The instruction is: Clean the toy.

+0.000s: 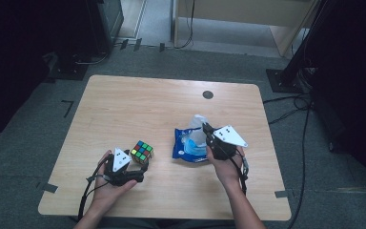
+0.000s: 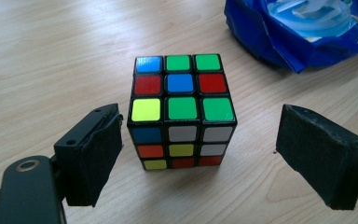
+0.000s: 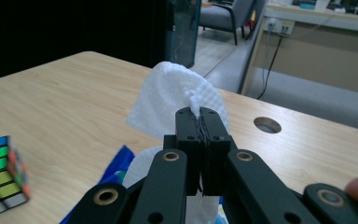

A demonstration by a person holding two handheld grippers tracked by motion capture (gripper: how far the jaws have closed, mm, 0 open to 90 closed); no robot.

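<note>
A scrambled Rubik's cube (image 1: 142,151) (image 2: 182,112) (image 3: 2,175) stands on the wooden table (image 1: 138,105). My left gripper (image 1: 136,167) (image 2: 200,154) is open, and the cube sits between its two jaws without touching them. A blue wet-wipe pack (image 1: 189,145) (image 2: 303,32) lies right of the cube. My right gripper (image 1: 206,128) (image 3: 199,116) is shut on a white wipe (image 1: 198,121) (image 3: 172,102) that rises out of the pack (image 3: 116,170).
A round cable hole (image 1: 208,94) (image 3: 267,125) sits near the table's far edge. Beyond the table there are a dark stand (image 1: 286,76), floor cables (image 1: 286,102) and a light wooden desk (image 1: 248,16).
</note>
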